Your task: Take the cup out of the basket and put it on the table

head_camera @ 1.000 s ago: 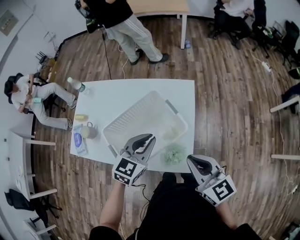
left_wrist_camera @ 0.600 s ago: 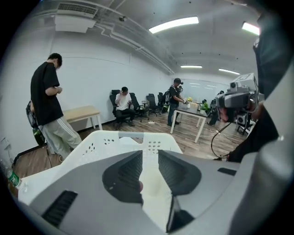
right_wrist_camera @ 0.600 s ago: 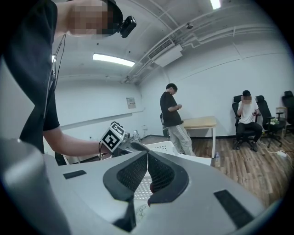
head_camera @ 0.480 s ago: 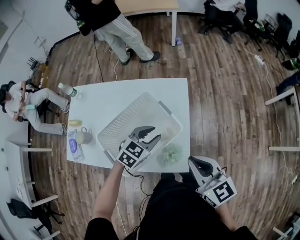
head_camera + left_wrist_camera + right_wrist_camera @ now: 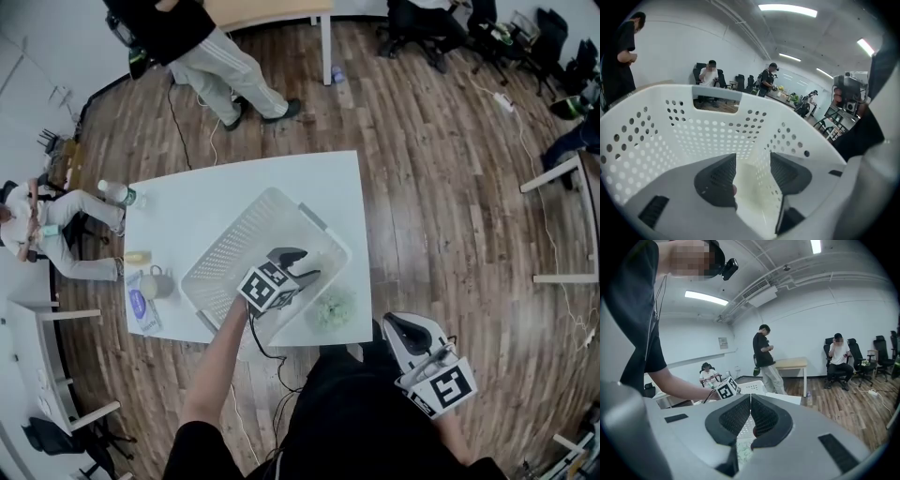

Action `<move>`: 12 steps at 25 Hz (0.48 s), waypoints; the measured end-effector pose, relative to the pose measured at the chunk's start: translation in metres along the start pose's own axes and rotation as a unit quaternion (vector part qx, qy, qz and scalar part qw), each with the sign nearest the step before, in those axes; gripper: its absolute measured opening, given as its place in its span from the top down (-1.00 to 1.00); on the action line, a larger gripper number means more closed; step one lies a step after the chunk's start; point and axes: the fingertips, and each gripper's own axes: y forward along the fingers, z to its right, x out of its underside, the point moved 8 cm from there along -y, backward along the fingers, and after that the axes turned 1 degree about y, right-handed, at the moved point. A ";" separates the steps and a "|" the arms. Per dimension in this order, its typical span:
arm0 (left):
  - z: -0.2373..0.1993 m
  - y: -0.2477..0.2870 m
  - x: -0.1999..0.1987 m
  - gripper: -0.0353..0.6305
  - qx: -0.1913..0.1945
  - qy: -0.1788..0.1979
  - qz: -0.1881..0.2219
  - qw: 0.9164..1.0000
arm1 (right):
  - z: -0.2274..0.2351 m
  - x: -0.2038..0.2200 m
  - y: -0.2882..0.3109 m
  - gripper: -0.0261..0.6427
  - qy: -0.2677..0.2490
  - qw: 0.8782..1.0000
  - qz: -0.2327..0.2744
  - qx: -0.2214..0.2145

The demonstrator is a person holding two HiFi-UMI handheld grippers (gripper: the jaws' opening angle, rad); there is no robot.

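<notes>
Reaching step: left gripper [image 5: 300, 265] dips into the white basket [image 5: 225, 246], jaws opening astride a pale shape, probably the cup [image 5: 753, 199]; next, squeeze gently and lift. Right gripper [image 5: 406, 329] hangs pressed together, empty.

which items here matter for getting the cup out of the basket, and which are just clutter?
Job:
basket
table
left gripper, jaws opening inside the basket, nothing gripped
the cup itself isn't clearly visible

Clutter:
bottle
mug
yellow item
blue packet
pale green bundle
right gripper, shut, idle off the table
</notes>
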 end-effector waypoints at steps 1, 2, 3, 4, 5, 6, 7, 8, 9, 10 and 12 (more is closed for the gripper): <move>-0.003 0.005 0.003 0.18 0.004 -0.002 -0.006 1.000 | 0.001 0.001 -0.001 0.85 0.002 1.000 0.000 0.002; -0.007 0.011 0.005 0.16 0.008 -0.007 -0.012 1.000 | 0.002 0.002 -0.002 0.85 0.004 1.000 -0.001 0.005; -0.011 0.016 0.008 0.12 0.015 -0.016 -0.015 1.000 | 0.003 0.003 -0.004 0.85 0.006 1.000 -0.002 0.008; -0.014 0.022 0.012 0.08 0.023 -0.025 -0.019 0.999 | 0.004 0.004 -0.005 0.85 0.008 1.000 -0.002 0.010; -0.016 0.028 0.014 0.04 0.031 -0.032 -0.024 0.999 | 0.005 0.004 -0.005 0.85 0.010 1.000 -0.003 0.013; -0.019 0.033 0.017 0.00 0.037 -0.033 -0.032 0.998 | 0.005 0.005 -0.006 0.85 0.011 1.000 -0.003 0.015; -0.020 0.039 0.019 -0.02 0.040 -0.029 -0.041 0.998 | 0.005 0.006 -0.007 0.85 0.012 1.000 -0.004 0.016; -0.022 0.044 0.021 -0.03 0.041 -0.024 -0.052 0.998 | 0.006 0.006 -0.007 0.85 0.012 1.000 -0.005 0.018; -0.023 0.050 0.022 -0.03 0.041 -0.019 -0.063 0.997 | 0.006 0.007 -0.008 0.85 0.012 1.000 -0.007 0.019; -0.025 0.055 0.024 -0.03 0.043 -0.016 -0.073 0.996 | 0.007 0.007 -0.009 0.85 0.012 1.000 -0.008 0.020; -0.028 0.064 0.026 -0.04 0.049 -0.014 -0.092 0.994 | 0.008 0.008 -0.009 0.85 0.014 1.000 -0.007 0.020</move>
